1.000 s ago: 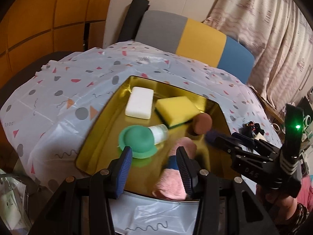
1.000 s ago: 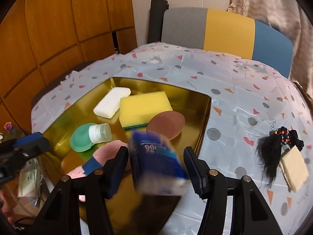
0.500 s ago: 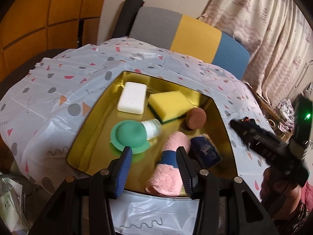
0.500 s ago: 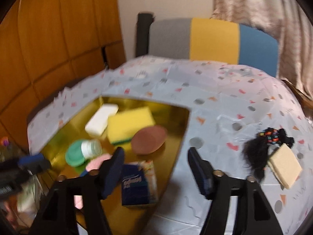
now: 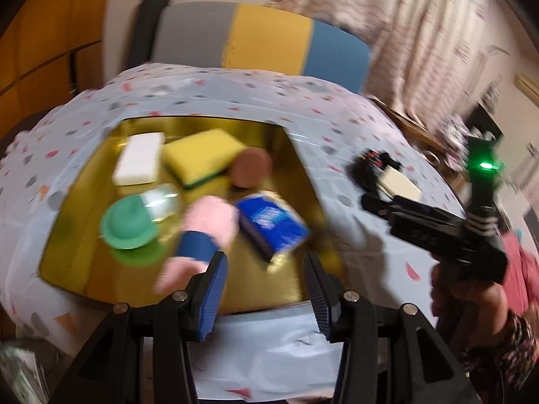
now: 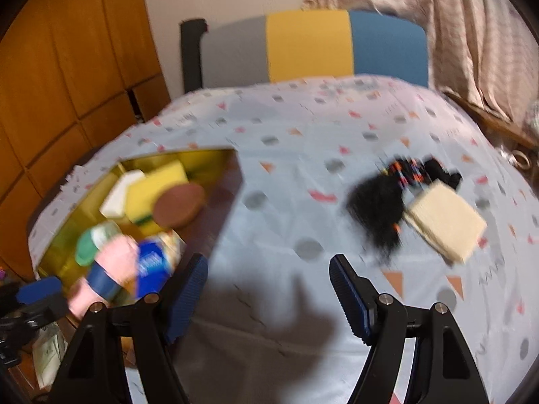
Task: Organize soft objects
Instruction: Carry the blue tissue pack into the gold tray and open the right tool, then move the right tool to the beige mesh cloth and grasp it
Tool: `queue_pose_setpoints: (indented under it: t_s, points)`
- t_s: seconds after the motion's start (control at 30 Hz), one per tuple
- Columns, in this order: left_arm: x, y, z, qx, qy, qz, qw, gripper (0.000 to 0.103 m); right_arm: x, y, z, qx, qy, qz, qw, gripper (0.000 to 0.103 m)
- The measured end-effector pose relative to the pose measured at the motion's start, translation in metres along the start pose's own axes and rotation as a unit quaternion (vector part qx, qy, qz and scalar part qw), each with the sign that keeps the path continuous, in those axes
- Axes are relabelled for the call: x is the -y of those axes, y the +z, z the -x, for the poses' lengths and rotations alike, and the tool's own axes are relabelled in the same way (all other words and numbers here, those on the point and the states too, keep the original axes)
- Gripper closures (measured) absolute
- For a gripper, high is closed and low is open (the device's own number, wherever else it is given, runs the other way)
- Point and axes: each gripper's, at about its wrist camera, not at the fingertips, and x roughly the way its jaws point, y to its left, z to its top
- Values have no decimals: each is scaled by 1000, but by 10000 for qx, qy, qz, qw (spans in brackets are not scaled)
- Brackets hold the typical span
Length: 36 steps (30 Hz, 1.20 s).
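A gold tray [image 5: 84, 245] on the table holds a white sponge [image 5: 138, 163], a yellow sponge [image 5: 198, 156], a brown puff [image 5: 251, 166], a green cap with a small jar [image 5: 129, 224], a rolled pink towel [image 5: 205, 224] with a blue band, and a blue tissue pack [image 5: 271, 224]. My left gripper [image 5: 264, 289] is open and empty at the tray's near edge. My right gripper [image 6: 269, 294] is open and empty above the tablecloth, right of the tray [image 6: 60, 235]. A black hair piece [image 6: 377, 205] and a beige sponge [image 6: 444, 222] lie ahead of it on the right.
A patterned plastic cloth [image 6: 303, 128] covers the table. A grey, yellow and blue chair back [image 6: 310, 45] stands behind it. Curtains [image 6: 471, 27] hang at the right and wooden cabinets [image 6: 67, 67] at the left. The right gripper also shows in the left wrist view [image 5: 374, 202].
The right gripper let go of the blue tissue pack, which now lies in the tray, and swung right toward the hair piece and beige sponge. The left gripper turned right.
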Motion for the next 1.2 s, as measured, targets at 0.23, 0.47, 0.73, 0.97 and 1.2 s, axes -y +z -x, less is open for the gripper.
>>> queue_pose_setpoints:
  t_s: [0.23, 0.47, 0.73, 0.97, 1.2]
  points:
    - [52, -5, -6, -154, -442, -714, 9963, 56, 50, -32, -7, -421, -359, -252, 9981, 21]
    - [74, 0, -10, -247, -661, -877, 9936, 56, 121, -13, -11, -363, -1303, -342, 9902, 0]
    - [88, 1, -16, -375, -630, -931, 9930, 56, 190, 47, -51, -698, -1844, -14, 9804, 0]
    - [98, 1, -19, -446, -648, -1023, 9916, 56, 193, 54, -85, -1050, -1799, 414, 9772, 0]
    - [105, 1, -27, -545, -637, -1020, 9912, 56, 184, 34, -75, -738, -1546, 315, 9847, 30]
